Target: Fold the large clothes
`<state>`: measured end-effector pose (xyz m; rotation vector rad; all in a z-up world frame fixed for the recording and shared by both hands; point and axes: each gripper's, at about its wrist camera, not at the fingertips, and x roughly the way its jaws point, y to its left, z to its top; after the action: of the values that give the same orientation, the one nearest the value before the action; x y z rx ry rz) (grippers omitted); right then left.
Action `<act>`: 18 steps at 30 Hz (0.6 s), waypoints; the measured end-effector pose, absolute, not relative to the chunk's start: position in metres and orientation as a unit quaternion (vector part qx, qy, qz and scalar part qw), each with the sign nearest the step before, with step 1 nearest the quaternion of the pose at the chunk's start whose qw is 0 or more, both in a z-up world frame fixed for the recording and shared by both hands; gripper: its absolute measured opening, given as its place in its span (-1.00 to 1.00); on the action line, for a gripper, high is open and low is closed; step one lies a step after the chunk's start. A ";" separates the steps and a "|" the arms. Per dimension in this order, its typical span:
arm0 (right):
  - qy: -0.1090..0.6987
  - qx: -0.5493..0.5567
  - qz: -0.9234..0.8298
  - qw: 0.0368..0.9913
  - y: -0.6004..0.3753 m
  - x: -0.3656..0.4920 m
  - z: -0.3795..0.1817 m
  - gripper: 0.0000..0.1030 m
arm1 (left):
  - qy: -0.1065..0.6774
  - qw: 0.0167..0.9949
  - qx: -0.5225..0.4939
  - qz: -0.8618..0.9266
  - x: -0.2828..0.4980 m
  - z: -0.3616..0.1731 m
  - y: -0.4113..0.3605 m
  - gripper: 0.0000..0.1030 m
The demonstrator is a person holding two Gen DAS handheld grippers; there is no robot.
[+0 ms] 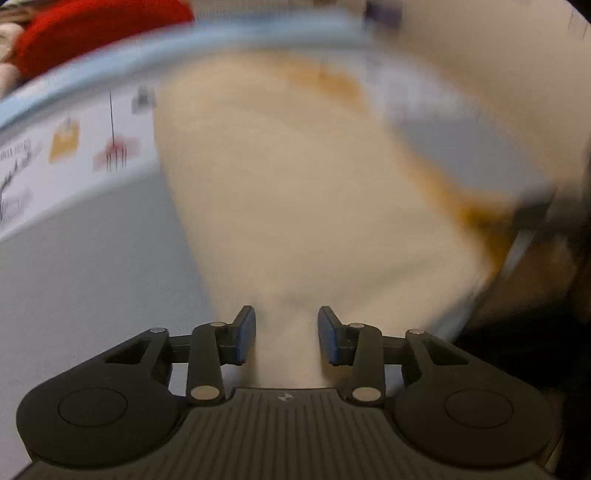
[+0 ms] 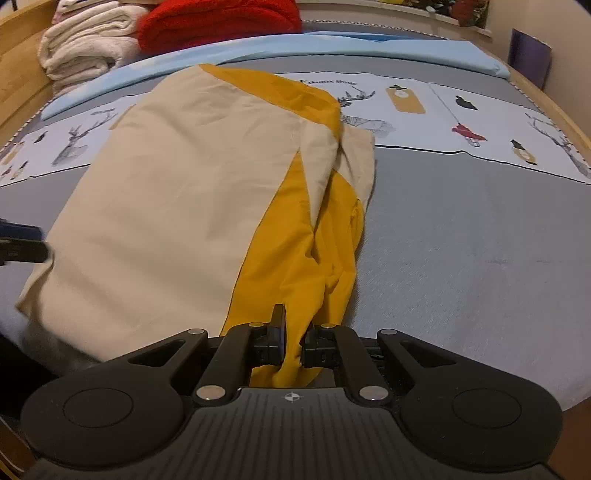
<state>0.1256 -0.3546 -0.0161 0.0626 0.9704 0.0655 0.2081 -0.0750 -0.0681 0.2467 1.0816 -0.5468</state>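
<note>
A large cream and mustard-yellow garment [image 2: 177, 192] lies folded lengthwise on the grey bed cover [image 2: 461, 240]. My right gripper [image 2: 293, 338] is shut on the garment's yellow near edge at the bed's front. My left gripper [image 1: 286, 334] has cream cloth [image 1: 295, 192] between its jaws, which stand partly apart; the view is motion-blurred. The left gripper also shows at the far left of the right wrist view [image 2: 22, 243], at the garment's left edge.
Folded white towels [image 2: 85, 44] and a red blanket [image 2: 218, 22] sit at the head of the bed behind a light blue sheet [image 2: 332, 48]. A printed white band [image 2: 461, 110] crosses the cover. A wooden bed frame [image 2: 22, 81] borders the left.
</note>
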 end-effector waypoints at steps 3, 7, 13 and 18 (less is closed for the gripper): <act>0.482 0.018 0.031 0.876 -0.350 0.129 -0.023 -0.88 | 0.514 0.806 0.132 -0.264 0.211 -0.075 -0.080 -0.14; 0.488 -0.019 0.025 0.873 -0.343 0.130 -0.029 -0.88 | 0.514 0.808 0.097 -0.272 0.213 -0.062 -0.069 -0.17; 0.475 -0.029 0.014 0.880 -0.343 0.125 -0.022 -0.88 | 0.541 0.786 0.106 -0.279 0.203 -0.076 -0.065 -0.19; 0.491 -0.060 0.014 0.869 -0.333 0.124 -0.029 -0.87 | 0.537 0.790 0.090 -0.283 0.202 -0.063 -0.063 -0.19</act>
<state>0.1244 -0.3326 -0.0292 -0.1260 1.0270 0.0295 0.2023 -0.0629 -0.0628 0.1934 1.1552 -0.6083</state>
